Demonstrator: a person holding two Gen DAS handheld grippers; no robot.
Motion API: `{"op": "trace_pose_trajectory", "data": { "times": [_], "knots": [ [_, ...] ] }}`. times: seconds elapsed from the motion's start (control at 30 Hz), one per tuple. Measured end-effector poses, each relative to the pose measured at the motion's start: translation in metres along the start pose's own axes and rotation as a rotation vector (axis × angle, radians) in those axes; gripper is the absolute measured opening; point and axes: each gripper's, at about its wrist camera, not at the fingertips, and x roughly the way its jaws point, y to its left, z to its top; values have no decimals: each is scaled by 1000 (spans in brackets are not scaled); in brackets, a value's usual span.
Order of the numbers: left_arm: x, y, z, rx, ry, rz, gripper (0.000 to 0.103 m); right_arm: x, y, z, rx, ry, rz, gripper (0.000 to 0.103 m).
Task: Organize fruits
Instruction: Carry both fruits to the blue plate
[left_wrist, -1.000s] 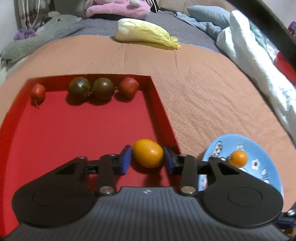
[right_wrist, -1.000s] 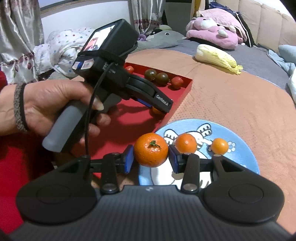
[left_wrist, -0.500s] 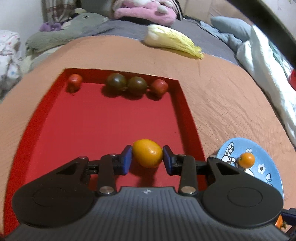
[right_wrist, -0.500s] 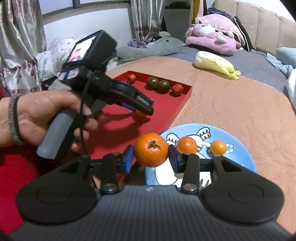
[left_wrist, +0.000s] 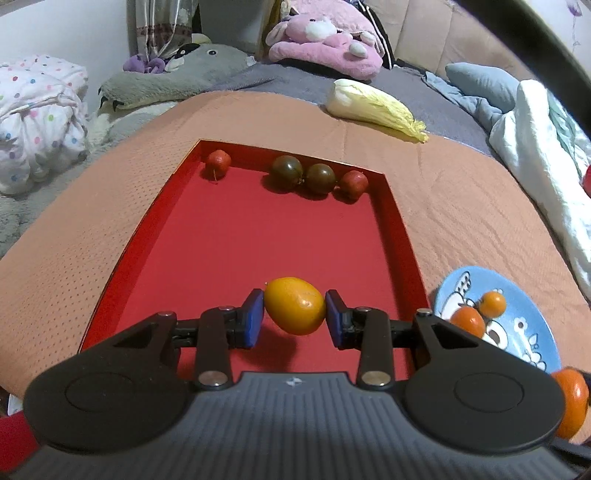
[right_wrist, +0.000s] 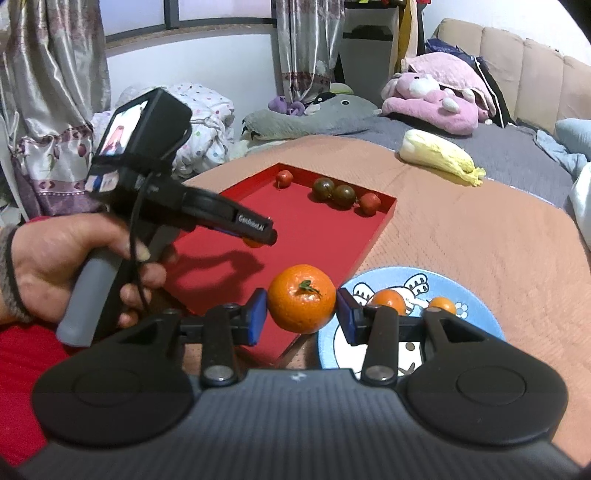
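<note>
My left gripper (left_wrist: 294, 317) is shut on a yellow-orange oval fruit (left_wrist: 294, 305) and holds it above the near part of the red tray (left_wrist: 155, 225). My right gripper (right_wrist: 301, 313) is shut on a large tangerine (right_wrist: 301, 302) above the gap between the red tray (right_wrist: 373, 236) and the blue plate (right_wrist: 480, 291). Two small tangerines (right_wrist: 388, 300) lie on the plate. Two dark tomatoes (left_wrist: 303, 171) and two small red fruits (left_wrist: 354, 183) lie along the tray's far wall.
A napa cabbage (left_wrist: 373, 107) lies on the far edge of the orange-covered table (left_wrist: 461, 206). Plush toys (left_wrist: 325, 40) and bedding (left_wrist: 546, 147) lie behind and to the right. The left hand and its gripper body (right_wrist: 147, 177) hang over the tray's left side.
My left gripper has lifted and pulled back with the oval fruit, so more of the tray shows. My right gripper holds the tangerine almost still.
</note>
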Motion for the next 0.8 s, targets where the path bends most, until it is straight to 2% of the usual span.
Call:
{"op": "trace_pose_trajectory", "data": {
  "times": [0.37, 0.8],
  "knots": [
    [-26, -33, -17, 79, -91, -32, 41, -12, -5, -5, -10, -1, -28, 44],
    [-27, -71, -31, 143, -116, -94, 42, -22, -30, -24, 35, 21, -83, 44]
  ]
}}
